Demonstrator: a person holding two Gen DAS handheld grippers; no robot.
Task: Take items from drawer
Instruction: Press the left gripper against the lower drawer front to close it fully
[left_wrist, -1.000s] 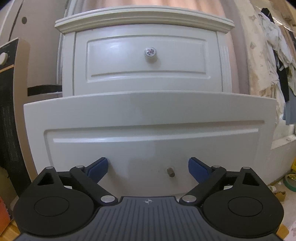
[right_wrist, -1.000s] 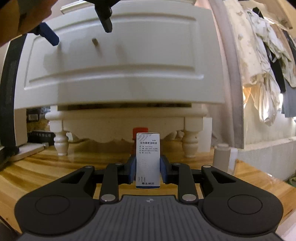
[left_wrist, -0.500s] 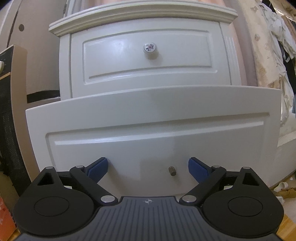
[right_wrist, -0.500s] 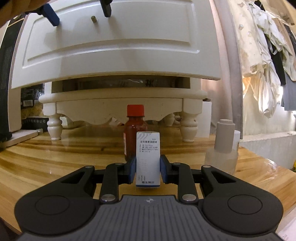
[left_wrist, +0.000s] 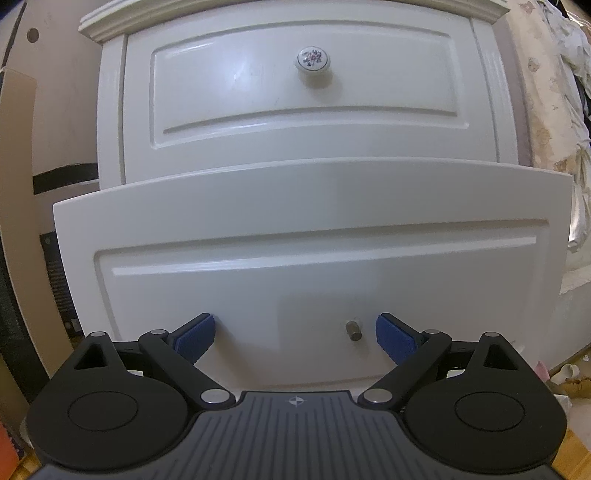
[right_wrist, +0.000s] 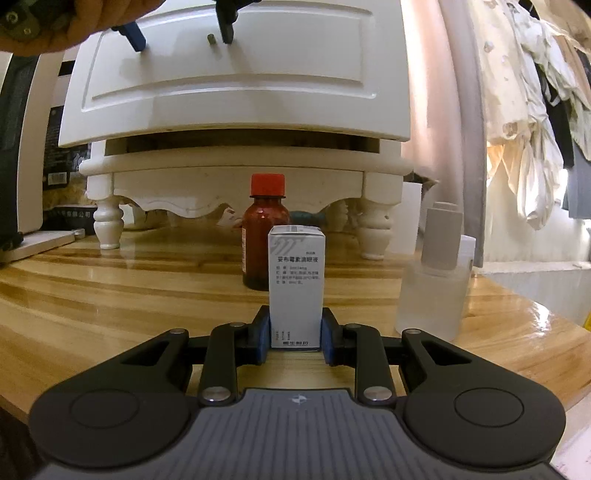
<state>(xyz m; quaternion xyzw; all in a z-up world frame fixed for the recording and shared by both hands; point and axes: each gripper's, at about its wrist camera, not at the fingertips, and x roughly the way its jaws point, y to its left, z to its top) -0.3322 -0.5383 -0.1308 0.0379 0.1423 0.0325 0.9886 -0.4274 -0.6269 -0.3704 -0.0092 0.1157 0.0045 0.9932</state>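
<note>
Drawer (left_wrist: 314, 258) of the white nightstand (left_wrist: 295, 110), the lower one, stands pulled out toward the left wrist camera, its front panel carrying only a small bare metal stud (left_wrist: 354, 329) where a knob would sit. The left hand-held gripper (left_wrist: 295, 334) faces that panel with its blue pads (left_wrist: 195, 334) spread wide, the stud between them but nearer the right pad, nothing gripped. Above, the closed upper drawer (left_wrist: 303, 74) has a round flowered knob (left_wrist: 314, 61).

In the right wrist view, the right hand-held gripper (right_wrist: 295, 341) is clamped on the lower part of a small white medicine box (right_wrist: 297, 284), which stands upright just over the wooden floor (right_wrist: 129, 295). Directly behind the box is a brown bottle (right_wrist: 264, 236) with a red cap, partly hidden by it. To the right stands a clear bottle (right_wrist: 434, 284) with a pale cap. The open drawer overhangs them at the top of this view, with the left hand-held gripper before it.
</note>
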